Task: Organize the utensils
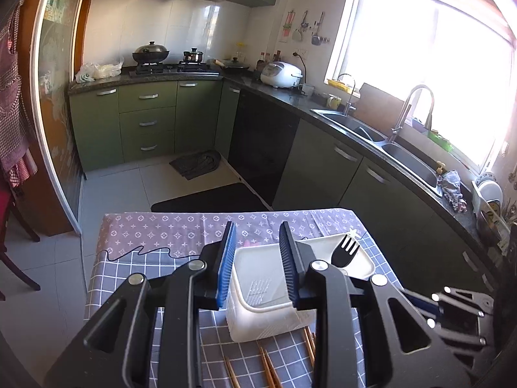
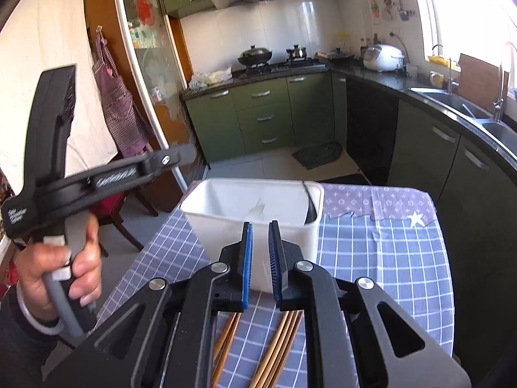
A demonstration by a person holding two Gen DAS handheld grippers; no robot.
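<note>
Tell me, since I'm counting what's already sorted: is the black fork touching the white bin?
Touching. In the left wrist view the black fork stands inside the white bin, its tines rising above the far rim; the right wrist view shows its dark handle against the bin's inner wall.

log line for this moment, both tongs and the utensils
left tongs: open, empty, over white bin | right tongs: open, empty, above chopsticks | black fork: in bin | chopsticks: on tablecloth

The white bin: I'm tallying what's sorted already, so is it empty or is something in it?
Not empty. The white bin holds a black utensil leaning inside its right corner; the chopsticks lie outside on the tablecloth.
</note>
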